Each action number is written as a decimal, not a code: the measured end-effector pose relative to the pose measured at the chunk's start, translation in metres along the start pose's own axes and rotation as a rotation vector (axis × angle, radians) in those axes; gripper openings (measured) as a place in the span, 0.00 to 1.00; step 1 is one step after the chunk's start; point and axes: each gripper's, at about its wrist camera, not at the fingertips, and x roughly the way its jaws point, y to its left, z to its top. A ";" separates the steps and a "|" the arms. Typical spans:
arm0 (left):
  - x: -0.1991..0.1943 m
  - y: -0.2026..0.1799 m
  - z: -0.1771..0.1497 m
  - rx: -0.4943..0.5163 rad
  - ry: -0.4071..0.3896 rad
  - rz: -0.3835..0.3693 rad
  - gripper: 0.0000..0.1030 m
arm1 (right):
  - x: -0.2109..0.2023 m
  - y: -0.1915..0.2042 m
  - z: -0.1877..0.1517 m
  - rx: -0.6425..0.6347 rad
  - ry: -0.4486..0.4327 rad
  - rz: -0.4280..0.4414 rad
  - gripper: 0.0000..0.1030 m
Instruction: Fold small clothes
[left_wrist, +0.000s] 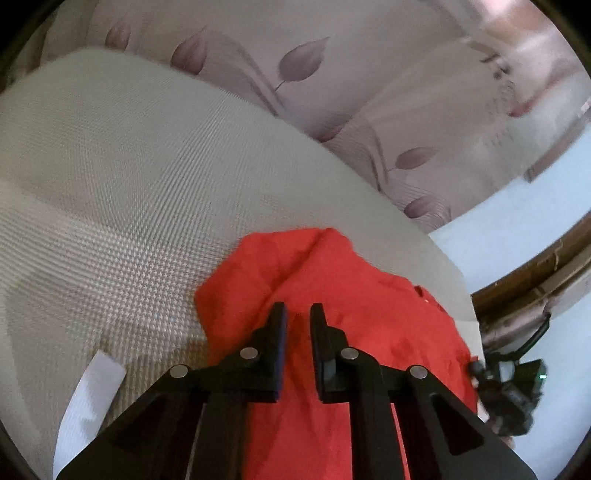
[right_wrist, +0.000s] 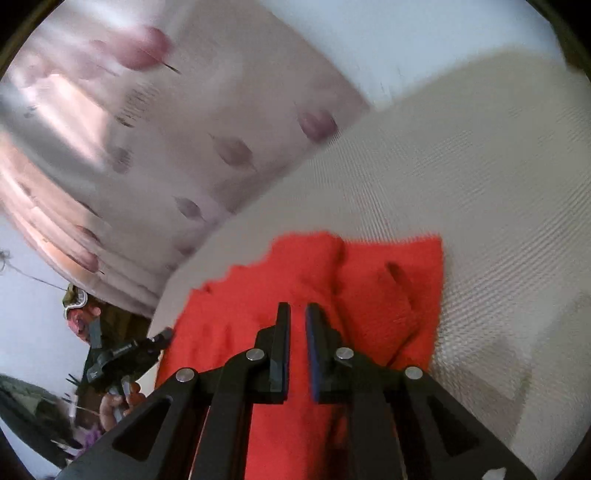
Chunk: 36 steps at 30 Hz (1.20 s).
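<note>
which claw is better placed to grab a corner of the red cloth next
Probably the right claw: a square corner of the red cloth lies flat just ahead. The left claw faces a bunched, rumpled edge.

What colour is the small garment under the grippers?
The garment is plain bright red, clearest in the left wrist view.

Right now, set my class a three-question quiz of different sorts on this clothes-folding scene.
1. True or false: the red garment lies on a waffle-textured cream cover.
2. Multiple choice: the left gripper has its jaws a) wide apart, b) slightly parted, c) out of view.
3. Fill in: the curtain carries a ____ motif.

Key: 1 true; 2 b; 3 leaf. The right gripper stands likewise over the garment.
</note>
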 end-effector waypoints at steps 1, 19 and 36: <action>-0.008 -0.009 -0.003 0.040 -0.018 0.014 0.25 | -0.008 0.008 -0.002 -0.032 -0.010 -0.006 0.11; -0.071 -0.021 -0.057 0.260 -0.145 0.212 0.72 | -0.031 0.076 -0.080 -0.323 0.060 -0.190 0.11; -0.052 -0.047 -0.063 0.472 -0.190 0.378 0.72 | 0.021 0.125 -0.085 -0.435 0.100 -0.272 0.58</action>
